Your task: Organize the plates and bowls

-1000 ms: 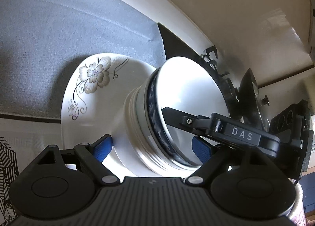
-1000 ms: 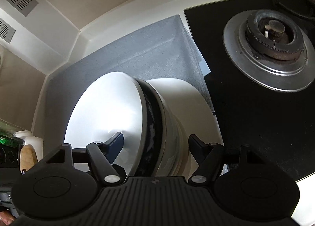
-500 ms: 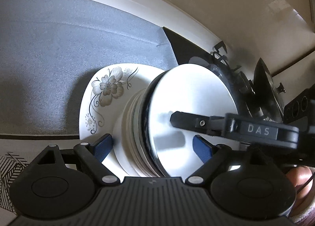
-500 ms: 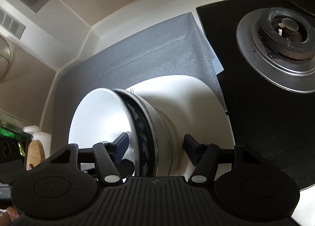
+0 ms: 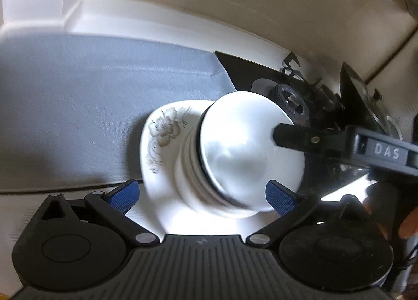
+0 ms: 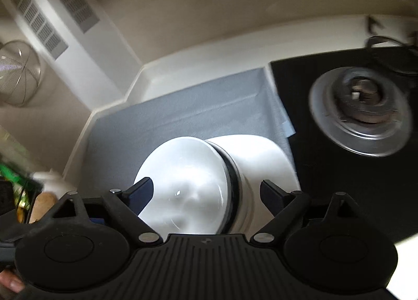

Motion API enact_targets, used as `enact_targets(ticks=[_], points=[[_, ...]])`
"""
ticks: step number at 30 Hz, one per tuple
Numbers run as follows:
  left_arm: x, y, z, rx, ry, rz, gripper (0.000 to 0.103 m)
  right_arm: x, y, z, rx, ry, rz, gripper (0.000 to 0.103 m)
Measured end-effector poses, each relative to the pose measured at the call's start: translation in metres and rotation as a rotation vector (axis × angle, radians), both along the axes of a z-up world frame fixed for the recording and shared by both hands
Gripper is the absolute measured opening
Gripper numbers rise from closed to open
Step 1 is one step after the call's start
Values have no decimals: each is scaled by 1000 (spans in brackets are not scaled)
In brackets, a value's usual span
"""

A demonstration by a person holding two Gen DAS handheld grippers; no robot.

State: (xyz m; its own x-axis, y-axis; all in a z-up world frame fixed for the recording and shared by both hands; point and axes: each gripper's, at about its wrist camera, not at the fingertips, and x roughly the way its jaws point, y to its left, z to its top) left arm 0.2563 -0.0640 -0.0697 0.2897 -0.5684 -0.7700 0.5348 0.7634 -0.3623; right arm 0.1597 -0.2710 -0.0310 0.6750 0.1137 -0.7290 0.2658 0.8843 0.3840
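Bowls, apparently nested, sit on the flowered plate atop the grey mat; left gripper and right gripper have just spread wide, pinching nothing.

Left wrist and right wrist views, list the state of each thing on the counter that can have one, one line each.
Stack of white bowls: nested upright on the plate, released.
White floral plate: flat on the grey mat, under the bowls.
Left hand-held gripper: open, jaws just widened, nothing gripped.
Right hand-held gripper: open, jaws just widened, nothing gripped.
Gas burner: unlit, no pot.
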Motion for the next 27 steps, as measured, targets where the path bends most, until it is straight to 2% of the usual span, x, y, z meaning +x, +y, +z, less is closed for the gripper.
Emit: enact_targets(ticks=[5,7,9,13,22,27], points=[[-18,2,16,106,-99,-44,103,-40,16,11,-68,-14,-126,96],[-27,2,20,124,-104,-48,103,-53,22,12,-99,0,-140,97],[-35,3,24,129,-96,-42,103,-65,27,13,-126,5,-125,98],[-56,2,31,163,-131,0,103,-82,27,16,-163,-28,-100,99],[-119,-14,40,298,-192,193,103,-120,3,13,-131,-89,16,99],[-156,-26,46,334,-227,242,103,-148,-11,4,-109,-86,46,99]])
